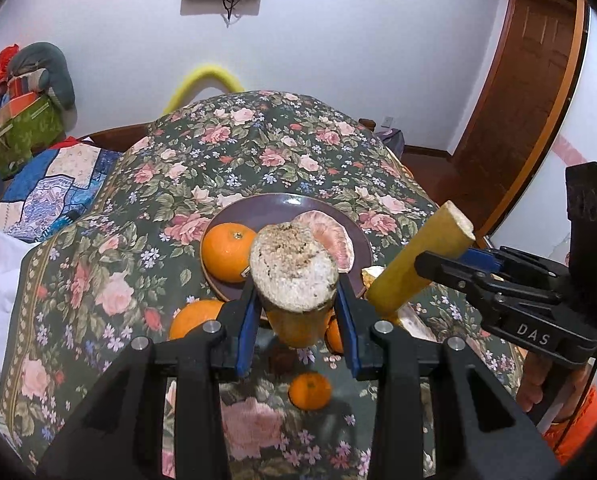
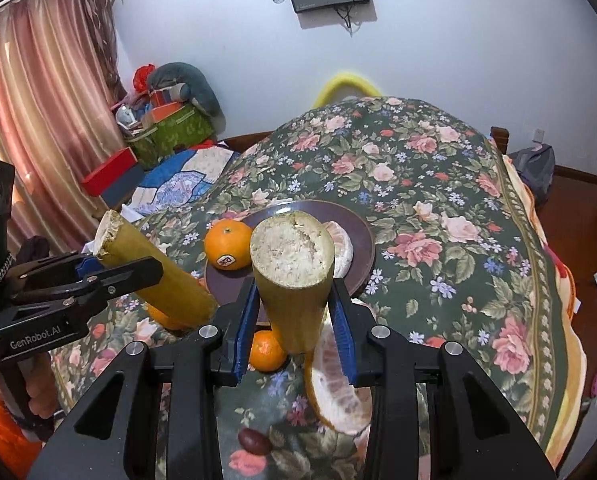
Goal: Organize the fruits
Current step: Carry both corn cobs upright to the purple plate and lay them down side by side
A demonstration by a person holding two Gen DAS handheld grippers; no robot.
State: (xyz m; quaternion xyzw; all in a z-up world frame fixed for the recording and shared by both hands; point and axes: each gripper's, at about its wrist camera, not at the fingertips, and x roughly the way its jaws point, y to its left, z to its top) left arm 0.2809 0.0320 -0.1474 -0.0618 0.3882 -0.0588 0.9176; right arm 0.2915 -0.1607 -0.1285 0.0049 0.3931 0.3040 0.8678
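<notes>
Yellow-green cane, two cut lengths of it, is up off the cloth, one in each gripper. The left gripper [image 1: 296,316] has its fingers [image 1: 247,326] clenched on a cane piece [image 1: 294,280] that stands nearly upright, pale fibrous cut end facing the camera. The right gripper [image 2: 294,316] grasps its own piece [image 2: 292,268] the same way, long axis running up out of the fingers.

Both pieces hang over the near rim of the dark plate [image 1: 266,206], which sits just beyond the fingertips on the flowered tabletop [image 1: 258,148]. An orange [image 1: 228,250] and a pomelo wedge [image 1: 330,240] already lie on that plate. The bare part of it looks to be the far side, behind the fruit.

The two grippers are close side by side, about equally near the plate. My guess is that each piece must tip from upright to lying flat to rest there, and the pieces may knock together or nudge the orange if both go in at once.

Loose on the cloth below are small oranges [image 1: 310,390], a pomelo peel [image 2: 338,392] and a dark date [image 2: 254,442].
</notes>
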